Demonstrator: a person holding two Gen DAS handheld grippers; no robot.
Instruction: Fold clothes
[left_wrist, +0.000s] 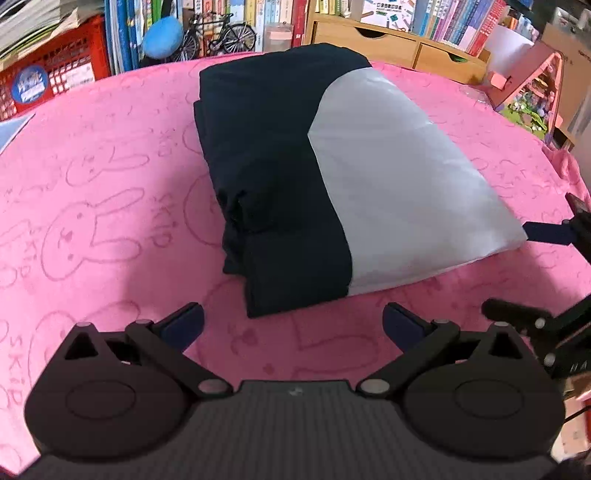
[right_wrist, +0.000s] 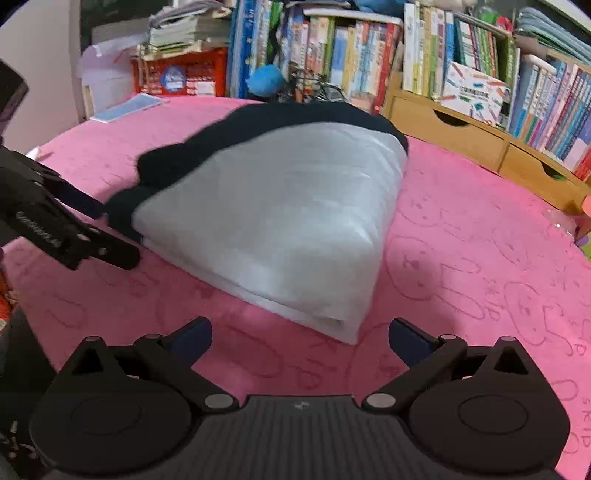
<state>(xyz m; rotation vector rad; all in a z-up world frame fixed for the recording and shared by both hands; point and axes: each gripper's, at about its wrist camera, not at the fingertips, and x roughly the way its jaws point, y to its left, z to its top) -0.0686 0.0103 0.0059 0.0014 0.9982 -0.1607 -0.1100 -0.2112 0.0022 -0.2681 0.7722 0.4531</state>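
Lying folded mid-counter on the pink cloth (left_wrist: 110, 177), the garment (left_wrist: 295, 177) looks soft, light and slippery—best pinched at its layered near edge—with left gripper (left_wrist: 293, 323) and right gripper (right_wrist: 300, 334) jaws spread, empty.
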